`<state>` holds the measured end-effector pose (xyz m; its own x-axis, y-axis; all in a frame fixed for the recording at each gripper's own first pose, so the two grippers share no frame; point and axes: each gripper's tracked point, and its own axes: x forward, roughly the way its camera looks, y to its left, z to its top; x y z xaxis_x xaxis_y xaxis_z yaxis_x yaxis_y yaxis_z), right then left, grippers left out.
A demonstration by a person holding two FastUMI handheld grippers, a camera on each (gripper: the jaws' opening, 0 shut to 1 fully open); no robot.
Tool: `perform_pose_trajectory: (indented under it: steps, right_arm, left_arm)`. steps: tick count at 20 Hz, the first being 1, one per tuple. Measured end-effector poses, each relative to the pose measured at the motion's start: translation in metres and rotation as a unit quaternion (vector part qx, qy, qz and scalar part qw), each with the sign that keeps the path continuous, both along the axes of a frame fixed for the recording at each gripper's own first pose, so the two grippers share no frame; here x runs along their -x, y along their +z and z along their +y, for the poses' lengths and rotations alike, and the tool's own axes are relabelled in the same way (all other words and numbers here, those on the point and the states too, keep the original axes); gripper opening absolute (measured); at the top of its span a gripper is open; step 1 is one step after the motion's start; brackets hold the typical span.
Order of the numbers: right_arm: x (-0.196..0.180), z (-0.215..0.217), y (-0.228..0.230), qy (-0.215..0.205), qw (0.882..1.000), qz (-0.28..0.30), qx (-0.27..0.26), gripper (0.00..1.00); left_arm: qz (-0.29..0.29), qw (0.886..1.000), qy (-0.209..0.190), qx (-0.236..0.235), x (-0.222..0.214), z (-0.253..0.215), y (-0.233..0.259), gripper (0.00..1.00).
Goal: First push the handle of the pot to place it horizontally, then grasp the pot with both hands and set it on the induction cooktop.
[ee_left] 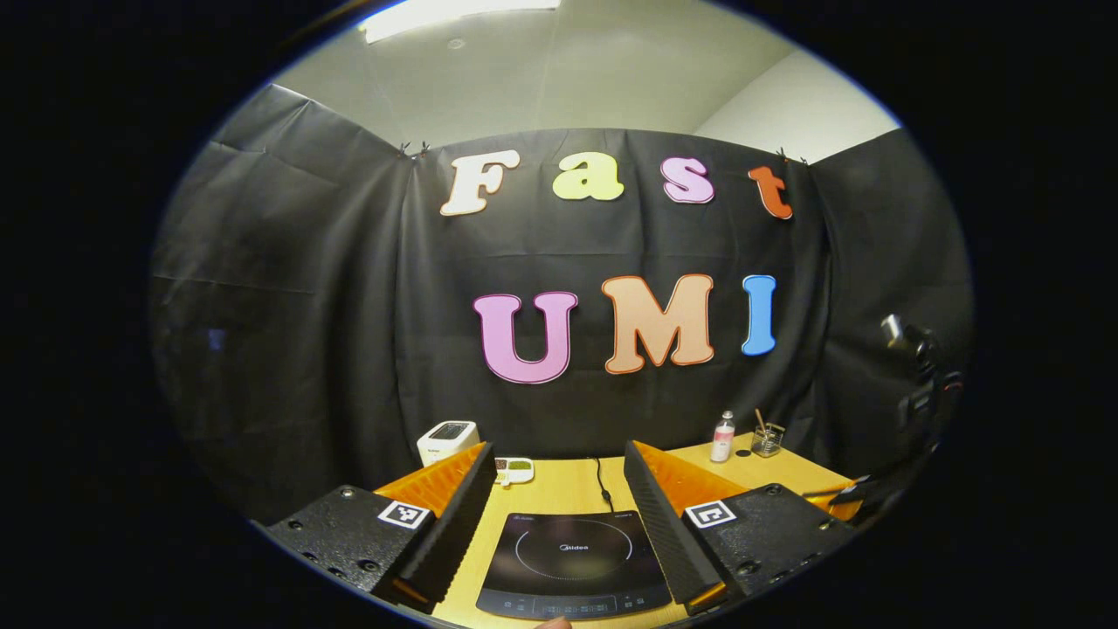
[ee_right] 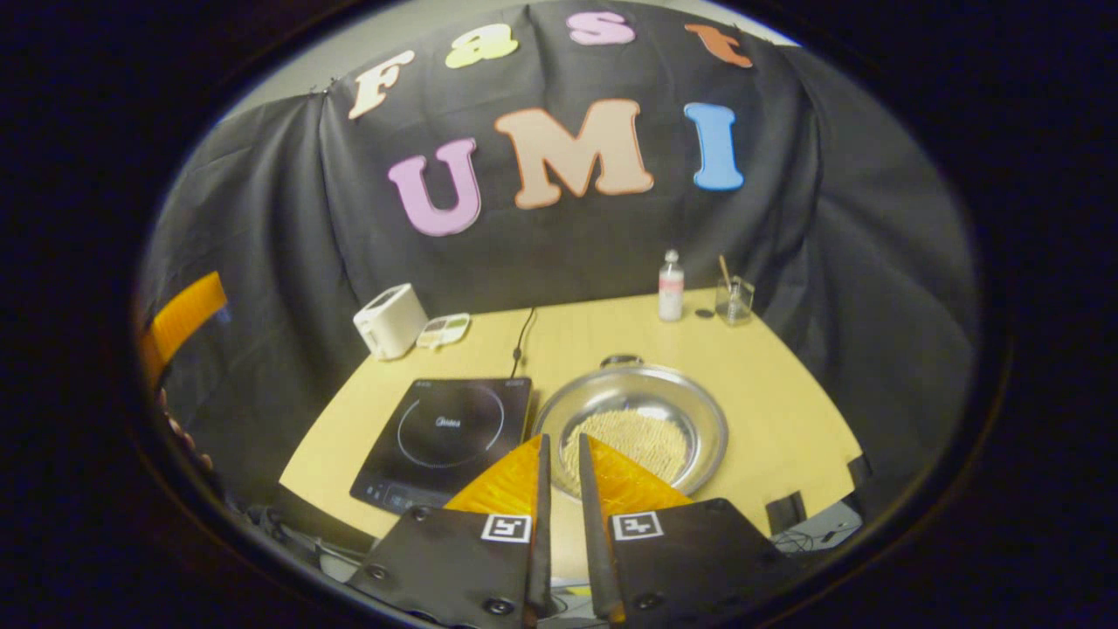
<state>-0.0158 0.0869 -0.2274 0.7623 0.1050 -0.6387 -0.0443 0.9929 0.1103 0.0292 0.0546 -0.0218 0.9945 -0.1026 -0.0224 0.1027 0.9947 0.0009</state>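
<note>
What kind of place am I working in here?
Most likely a staged kitchen booth for recording demos, not a real kitchen. A wooden table stands against draped black cloth, set with an induction cooktop, a steel pot and a small white toaster.

We count one induction cooktop (ee_right: 450,431), one pot (ee_right: 633,425) just to its right, and one handle (ee_right: 621,359) showing on the pot's far rim. Along the far edge of the table (ee_right: 786,411) stand one white toaster (ee_right: 390,321), one small tray (ee_right: 444,329), one bottle (ee_right: 671,286) and one glass cup (ee_right: 734,300) (a single stick stands in it). Two grippers complete the tally: the left gripper (ee_left: 557,515) and the right gripper (ee_right: 560,489).
</note>
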Motion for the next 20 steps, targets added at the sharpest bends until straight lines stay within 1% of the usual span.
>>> perform_pose_trajectory:
  steps: [2,3,4,5,6,7,9,10,11,12,13,14,15,17,18,19,20]
  right_arm:
    - [0.006,-0.002,-0.029,-0.001,0.999,0.036,0.007,0.03]
    - [0.009,0.003,-0.043,0.005,0.999,0.052,-0.005,0.04]
    - [0.012,0.008,-0.053,0.015,0.997,0.070,-0.012,0.03]
    - [0.014,0.014,-0.063,0.027,0.996,0.085,-0.018,0.03]
    - [0.016,0.017,-0.073,0.040,0.994,0.097,-0.011,0.03]
    - [0.020,0.016,-0.083,0.055,0.992,0.112,0.001,0.00]
    - [0.022,0.015,-0.103,0.074,0.987,0.145,0.012,0.00]
    - [0.022,0.013,-0.113,0.076,0.984,0.158,0.012,0.04]
    - [0.021,0.010,-0.121,0.074,0.983,0.168,0.012,0.03]
    - [0.021,0.008,-0.131,0.074,0.981,0.181,0.008,0.03]
    - [0.022,0.009,-0.136,0.074,0.978,0.194,-0.003,0.03]
    - [0.023,0.011,-0.141,0.077,0.976,0.204,-0.013,0.03]
    - [0.022,0.009,-0.147,0.080,0.975,0.209,-0.015,0.03]
    - [0.019,0.005,-0.156,0.091,0.972,0.216,-0.011,0.03]
    - [0.018,0.001,-0.160,0.095,0.971,0.217,-0.008,0.00]
    - [0.019,0.000,-0.163,0.101,0.970,0.221,-0.007,0.03]
    - [0.018,-0.004,-0.167,0.106,0.969,0.222,-0.001,0.03]
  left_arm:
    - [0.003,1.000,-0.005,0.005,0.001,0.000,-0.002,0.90]
    - [0.006,1.000,-0.006,0.005,0.001,0.000,-0.005,0.91]
    - [0.010,1.000,-0.004,0.005,0.001,0.002,-0.007,0.89]
    - [0.012,1.000,0.000,0.006,0.000,0.005,-0.010,0.91]
    - [0.014,1.000,0.008,0.006,-0.002,0.007,-0.011,0.91]
    - [0.016,1.000,0.018,0.003,-0.005,0.010,-0.012,0.91]
    - [0.024,0.999,0.041,-0.009,-0.007,0.013,-0.015,0.91]
    - [0.024,0.998,0.048,-0.014,-0.007,0.013,-0.013,0.89]
    - [0.021,0.998,0.052,-0.015,-0.008,0.010,-0.009,0.91]
    - [0.024,0.998,0.059,-0.020,-0.009,0.009,-0.009,0.89]
    - [0.030,0.997,0.069,-0.024,-0.008,0.010,-0.014,0.91]
    - [0.034,0.996,0.077,-0.026,-0.009,0.010,-0.014,0.89]
    - [0.039,0.995,0.087,-0.031,-0.008,0.009,-0.015,0.91]
    - [0.045,0.993,0.106,-0.038,-0.007,0.008,-0.014,0.90]
    - [0.048,0.991,0.114,-0.040,-0.007,0.007,-0.015,0.89]
    - [0.053,0.990,0.121,-0.043,-0.007,0.005,-0.016,0.90]
    - [0.060,0.989,0.128,-0.048,-0.006,0.003,-0.018,0.89]
